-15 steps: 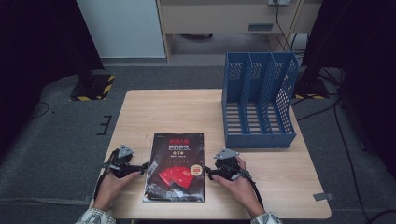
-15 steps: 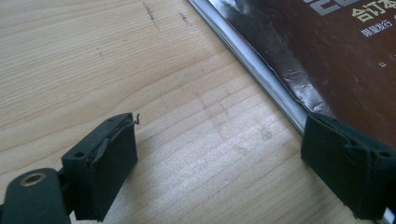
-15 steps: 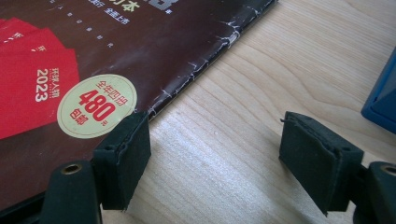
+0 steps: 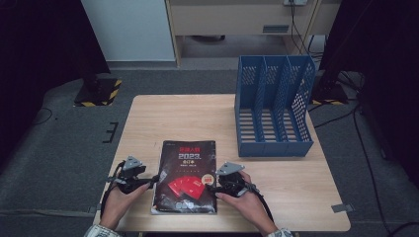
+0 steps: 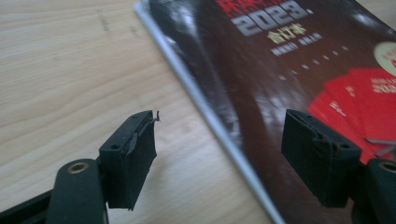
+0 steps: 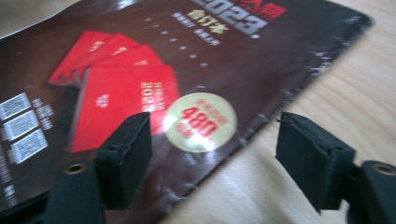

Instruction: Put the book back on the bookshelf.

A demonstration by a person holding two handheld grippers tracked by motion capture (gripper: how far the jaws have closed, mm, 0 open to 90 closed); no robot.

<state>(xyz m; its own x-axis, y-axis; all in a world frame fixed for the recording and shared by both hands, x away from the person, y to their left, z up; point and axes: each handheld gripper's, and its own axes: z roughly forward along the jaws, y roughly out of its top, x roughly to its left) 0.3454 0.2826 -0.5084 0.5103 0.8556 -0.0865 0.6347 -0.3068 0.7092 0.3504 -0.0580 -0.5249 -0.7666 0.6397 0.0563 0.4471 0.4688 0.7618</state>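
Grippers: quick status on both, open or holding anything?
Left gripper: open, jaws astride the book's left edge, holding nothing.
Right gripper: open, jaws astride its right edge, holding nothing.

The magazine (image 4: 185,177) lies on the table (image 4: 168,118) between my fingers; the file rack (image 4: 273,106) stands behind it, rightward.

Left gripper (image 4: 148,180) and right gripper (image 4: 213,186) low, fingers spread apart.

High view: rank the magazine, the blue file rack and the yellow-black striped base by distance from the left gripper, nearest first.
From the left gripper:
1. magazine, right at its jaws, on the table's near side.
2. yellow-black striped base, on the floor beyond the table's far left corner.
3. blue file rack, across the table at the far right.
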